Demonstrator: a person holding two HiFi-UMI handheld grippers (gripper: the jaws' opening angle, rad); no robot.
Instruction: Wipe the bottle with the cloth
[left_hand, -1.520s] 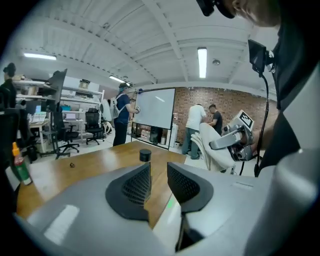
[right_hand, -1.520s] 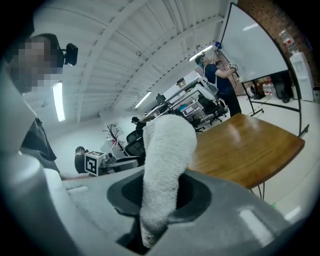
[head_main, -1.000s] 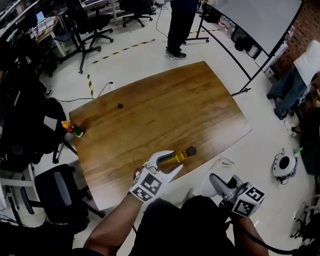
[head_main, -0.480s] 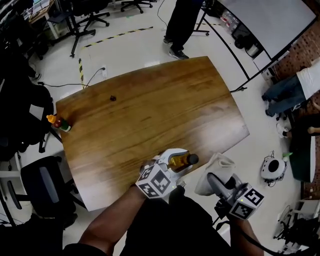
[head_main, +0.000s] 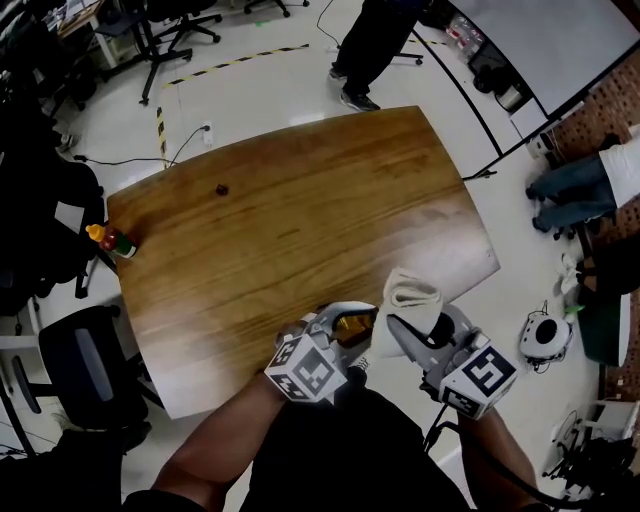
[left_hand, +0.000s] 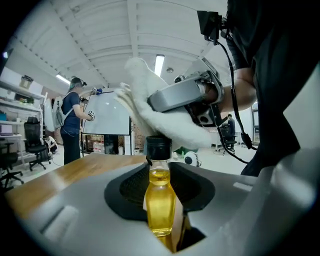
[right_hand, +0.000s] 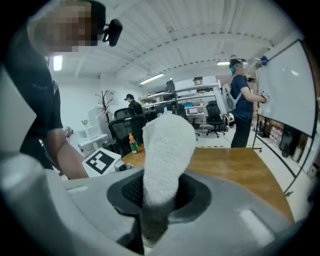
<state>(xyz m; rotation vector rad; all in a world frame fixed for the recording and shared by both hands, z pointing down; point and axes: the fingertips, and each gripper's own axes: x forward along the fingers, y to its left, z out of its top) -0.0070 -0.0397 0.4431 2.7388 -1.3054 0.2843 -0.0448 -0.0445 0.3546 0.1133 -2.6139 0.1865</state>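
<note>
A small glass bottle (left_hand: 160, 200) of yellow liquid with a black cap stands between the jaws of my left gripper (head_main: 345, 322), which are closing on it; the pads press its body. It is held over the near edge of the wooden table (head_main: 300, 210). My right gripper (head_main: 405, 328) is shut on a white folded cloth (head_main: 410, 298). The cloth (left_hand: 150, 102) lies against the bottle's cap from above and from the right. In the right gripper view the cloth (right_hand: 165, 155) stands up out of the jaws and hides the bottle.
A small sauce bottle (head_main: 110, 240) with an orange cap stands at the table's left edge, and a tiny dark object (head_main: 221, 189) lies at the far left. A person (head_main: 370, 45) stands beyond the table. Office chairs (head_main: 90, 365) and a whiteboard (head_main: 540, 35) surround it.
My right gripper has carried the cloth up and to the left, from beside my body onto the bottle's cap. The left gripper has kept the bottle at the table's near edge.
</note>
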